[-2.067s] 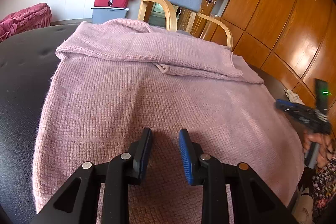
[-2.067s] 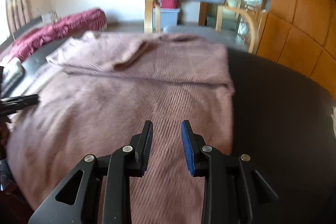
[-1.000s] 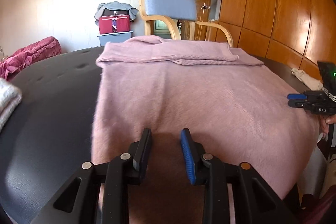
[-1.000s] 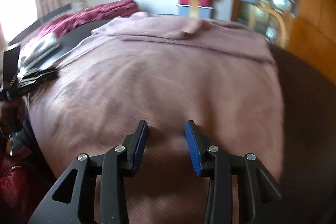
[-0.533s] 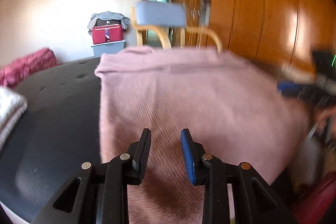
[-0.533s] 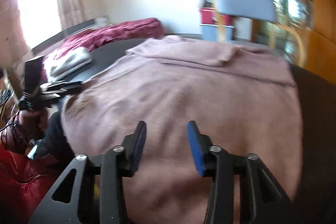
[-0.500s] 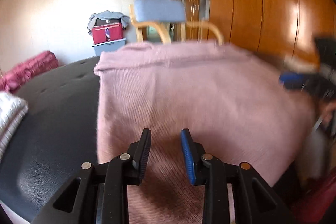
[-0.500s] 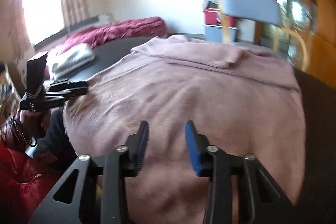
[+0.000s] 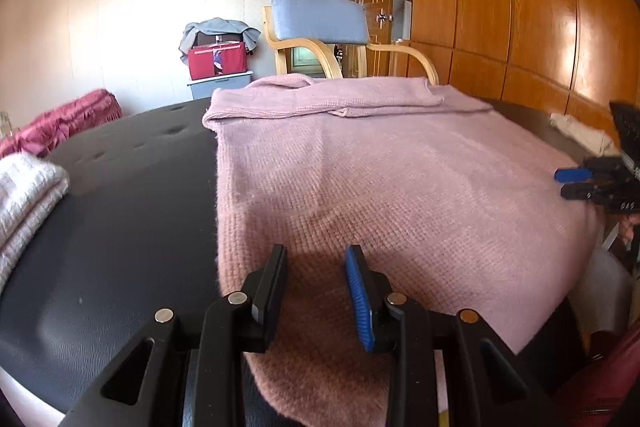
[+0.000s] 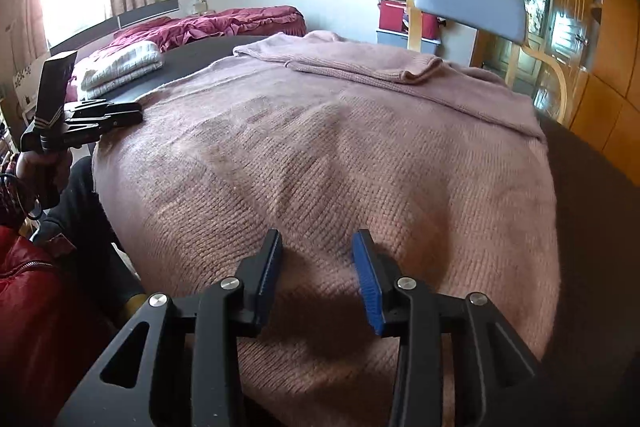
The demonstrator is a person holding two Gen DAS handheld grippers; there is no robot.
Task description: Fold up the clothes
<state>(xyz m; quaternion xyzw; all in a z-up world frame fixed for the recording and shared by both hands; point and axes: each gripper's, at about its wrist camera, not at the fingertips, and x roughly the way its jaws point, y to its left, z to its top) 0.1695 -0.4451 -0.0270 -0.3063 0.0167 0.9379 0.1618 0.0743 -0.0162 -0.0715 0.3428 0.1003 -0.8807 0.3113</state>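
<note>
Lying flat, one pink sweater is running lengthwise toward the single chair; left gripper is hanging spread over its near hem; right gripper is opening, pinching nothing.

1. A dark, padded black surface with shallow button dimples is seen carrying everything; its near edge is rounded.
2. A pink knitted sweater is spread flat across the middle and right of it, with the near hem draped over the near edge.
3. The sweater's far part is folded over onto itself, with a sleeve laid across near the far edge.
4. A folded white knitted garment is laid at the left, well apart from the sweater.
5. A pale cloth is seen at the far right edge, beside the sweater.
</note>
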